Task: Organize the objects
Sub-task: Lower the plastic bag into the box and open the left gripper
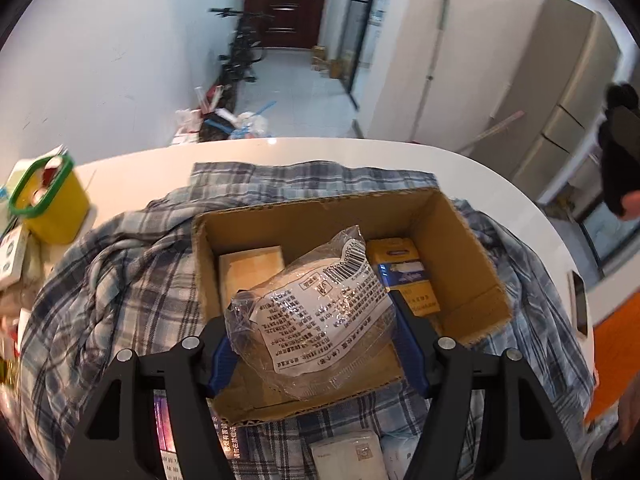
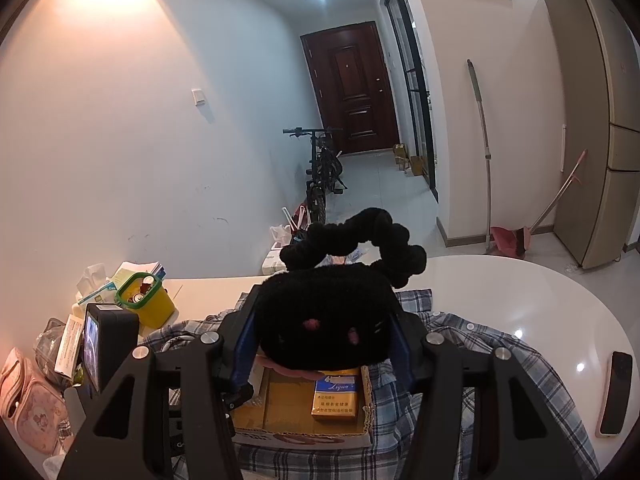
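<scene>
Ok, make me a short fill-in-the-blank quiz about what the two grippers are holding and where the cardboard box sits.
1. The left gripper is shut on a clear ____ bag with a printed label.
2. The right gripper holds a fuzzy pouch whose colour is ____.
3. The cardboard box rests on a ____ shirt.
4. The yellow tub has a ____ rim.

Missing words: plastic; black; plaid; green

The bag [image 1: 316, 312] is hiding the box [image 1: 460, 248] floor ahead of the fingers; the plush [image 2: 324, 320] is blocking the box's far end.
</scene>
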### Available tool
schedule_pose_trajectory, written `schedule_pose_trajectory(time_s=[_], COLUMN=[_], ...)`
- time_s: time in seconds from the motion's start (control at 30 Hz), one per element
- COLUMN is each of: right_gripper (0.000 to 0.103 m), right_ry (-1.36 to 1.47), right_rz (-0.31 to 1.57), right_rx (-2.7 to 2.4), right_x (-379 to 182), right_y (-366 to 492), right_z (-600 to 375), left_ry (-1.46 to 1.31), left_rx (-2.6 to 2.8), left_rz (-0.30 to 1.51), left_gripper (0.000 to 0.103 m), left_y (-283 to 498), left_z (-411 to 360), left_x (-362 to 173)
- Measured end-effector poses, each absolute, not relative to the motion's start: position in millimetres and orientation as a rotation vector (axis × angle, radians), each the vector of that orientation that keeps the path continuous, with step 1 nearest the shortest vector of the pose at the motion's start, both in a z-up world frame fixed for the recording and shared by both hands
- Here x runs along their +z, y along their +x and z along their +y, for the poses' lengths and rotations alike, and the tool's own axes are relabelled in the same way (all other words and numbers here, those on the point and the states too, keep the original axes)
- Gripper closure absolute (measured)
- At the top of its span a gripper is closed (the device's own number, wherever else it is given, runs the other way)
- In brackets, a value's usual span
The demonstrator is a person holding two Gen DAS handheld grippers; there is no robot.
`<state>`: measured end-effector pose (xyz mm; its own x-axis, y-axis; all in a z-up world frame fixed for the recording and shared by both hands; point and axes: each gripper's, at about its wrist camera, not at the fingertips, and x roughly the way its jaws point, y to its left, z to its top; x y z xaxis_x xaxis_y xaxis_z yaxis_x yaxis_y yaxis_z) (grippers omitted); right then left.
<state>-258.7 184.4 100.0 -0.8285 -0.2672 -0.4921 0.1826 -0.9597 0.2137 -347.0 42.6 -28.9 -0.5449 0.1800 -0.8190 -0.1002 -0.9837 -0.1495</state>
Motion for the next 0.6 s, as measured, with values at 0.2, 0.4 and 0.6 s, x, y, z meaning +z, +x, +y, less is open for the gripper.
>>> schedule_pose_trajectory(time_s=[0.2, 0.4, 0.6], right_gripper=[0.049, 0.049, 0.048], right_ry=[0.786, 0.792, 0.779], right_rz=[-0.225, -0.227, -0.221], right_rx=[-2.787, -2.785, -2.786], right_x=[100.3, 99.8, 100.4], right_y=[-257.9, -257.3, -255.1], right_z=[183.2, 183.6, 180.9], left_ry=[-1.45, -1.309, -1.093], left_rx=[2.582, 2.681, 2.827], left_rz=[-0.201, -0.111, -0.067], left_gripper=[0.031, 0.019, 0.018], left_y=[-352.7, -343.3, -325.1], left_z=[31.6, 35.3, 26.7], left_x=[-33.0, -16.1, 18.7])
